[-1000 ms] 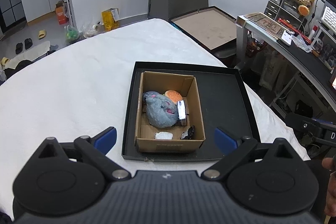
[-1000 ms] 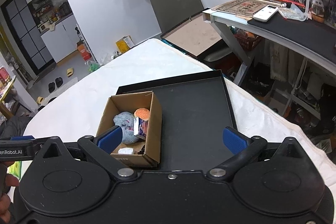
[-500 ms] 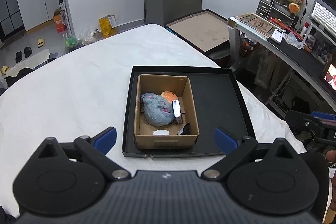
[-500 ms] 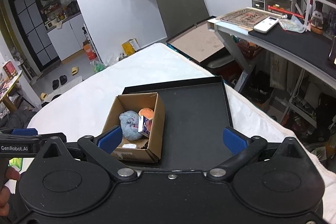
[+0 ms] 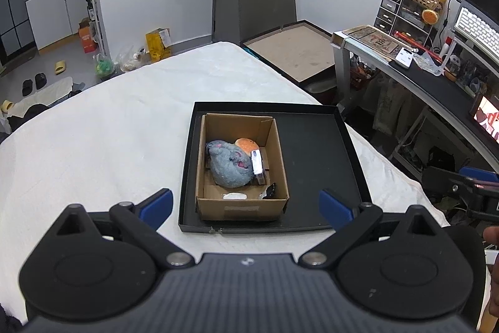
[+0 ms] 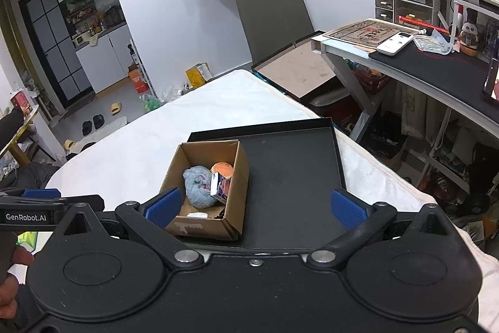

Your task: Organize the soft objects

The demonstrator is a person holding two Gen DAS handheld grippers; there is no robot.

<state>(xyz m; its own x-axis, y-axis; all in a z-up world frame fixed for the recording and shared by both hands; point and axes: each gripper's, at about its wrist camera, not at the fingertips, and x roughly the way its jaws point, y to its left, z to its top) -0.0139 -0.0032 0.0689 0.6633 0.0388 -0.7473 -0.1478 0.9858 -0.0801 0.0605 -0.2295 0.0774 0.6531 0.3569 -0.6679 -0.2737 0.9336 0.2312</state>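
A brown cardboard box (image 5: 241, 209) (image 6: 202, 227) stands in the left part of a shallow black tray (image 5: 315, 158) (image 6: 290, 177) on a white-covered table. Inside lie a grey-blue plush toy (image 5: 229, 166) (image 6: 198, 186), an orange burger-shaped plush (image 5: 246, 144) (image 6: 222, 169), a small printed carton (image 5: 257, 163) (image 6: 220, 186), a small white object (image 5: 234, 195) and a dark item (image 5: 269, 192). My left gripper (image 5: 246, 205) hangs open above the near edge of the tray. My right gripper (image 6: 255, 205) is open too, held over the tray's near side, holding nothing.
The white table cover (image 5: 109, 127) spreads wide to the left of the tray. A cluttered desk (image 6: 436, 64) with drawers and a keyboard stands at the right. A grey chair (image 5: 265, 5) and a flat framed board (image 5: 293, 52) sit beyond the table's far end.
Both grippers have pulled back and up from the tray, so the box looks smaller and farther. Both stay open; nothing in the box has moved.
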